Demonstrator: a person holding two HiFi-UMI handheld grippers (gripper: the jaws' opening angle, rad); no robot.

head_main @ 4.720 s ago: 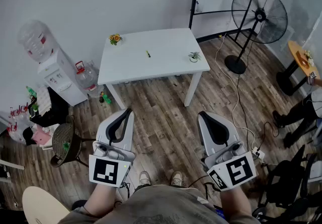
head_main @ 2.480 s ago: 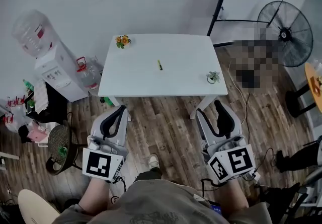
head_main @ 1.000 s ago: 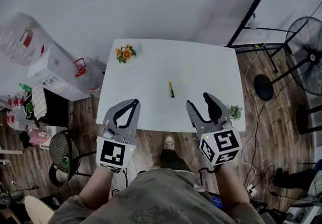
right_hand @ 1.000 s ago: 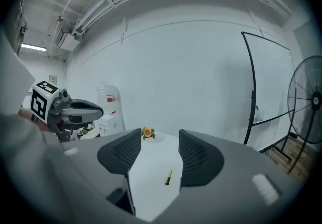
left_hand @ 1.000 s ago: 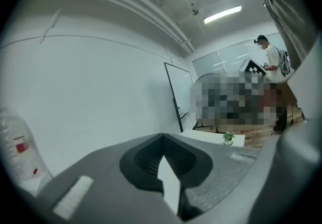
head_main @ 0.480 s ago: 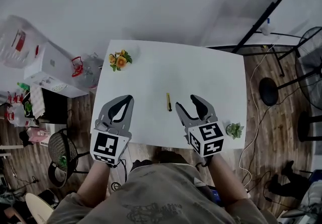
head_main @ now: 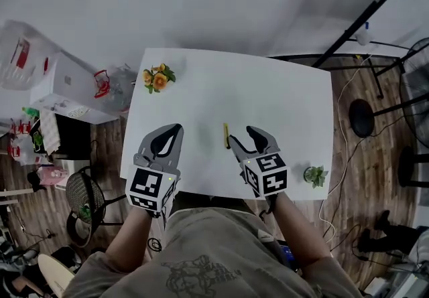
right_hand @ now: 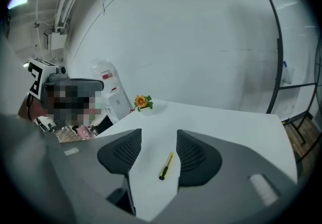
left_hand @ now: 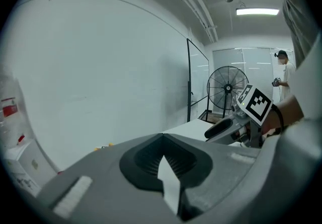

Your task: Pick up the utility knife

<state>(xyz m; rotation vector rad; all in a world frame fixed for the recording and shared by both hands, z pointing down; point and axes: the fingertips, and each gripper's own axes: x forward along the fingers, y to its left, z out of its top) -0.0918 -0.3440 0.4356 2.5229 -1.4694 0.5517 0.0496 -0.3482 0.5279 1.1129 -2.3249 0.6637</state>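
On the table [head_main: 281, 82], head view: the utility knife [head_main: 226, 136] lies flat near the table's middle, a little toward its near edge. Your right tool [head_main: 246, 136] hovers over the table's near-middle, jaws spread, left jaw just beside the knife. Your left tool [head_main: 175, 130] sits over the table's near-left part. A flower pot [head_main: 157, 78] stands at the table's far-left corner and a small plant [head_main: 314, 174] at its near-right corner.

Left gripper view: jaws pressed together, nothing between them.

Right gripper view: jaws apart. The knife shows in the gap between them, flat on the table, neither pad touching it.
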